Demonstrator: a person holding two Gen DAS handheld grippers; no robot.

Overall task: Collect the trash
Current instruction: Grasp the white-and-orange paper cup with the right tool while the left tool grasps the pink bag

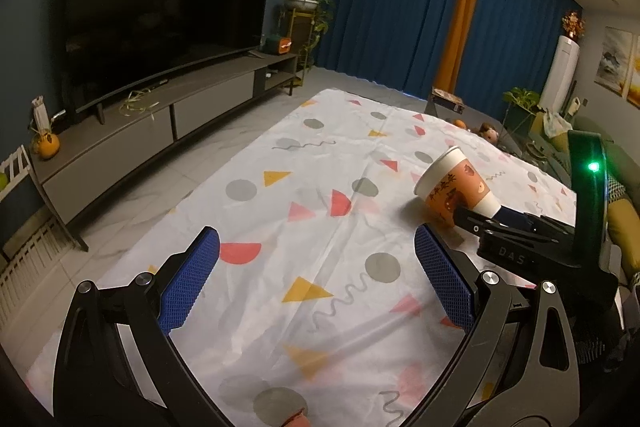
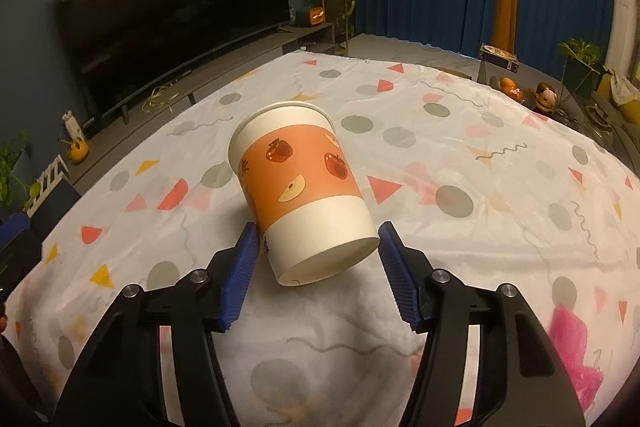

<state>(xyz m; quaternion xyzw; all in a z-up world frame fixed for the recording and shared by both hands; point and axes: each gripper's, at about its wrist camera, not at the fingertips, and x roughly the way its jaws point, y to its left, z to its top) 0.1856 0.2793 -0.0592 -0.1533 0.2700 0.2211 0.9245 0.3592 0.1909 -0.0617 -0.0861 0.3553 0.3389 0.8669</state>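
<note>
Paper cup (image 2: 302,187) lying on cloth-covered surface (image 2: 480,131), base between spread jaws of R gripper (image 2: 318,259), not yet pinched. L gripper (image 1: 316,279) jaws spread, empty. Collection barely begun; pink scrap (image 2: 572,351) left.

Both grippers — left (image 1: 316,267), right (image 2: 316,267) — have black angular arms. Silver screws at the joints. Blue ribbed pads (image 2: 242,275) line the fingers.

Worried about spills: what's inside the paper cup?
Cannot tell. The cup lies tilted between the right gripper's fingers, mouth facing away; only its outside and base show.
</note>
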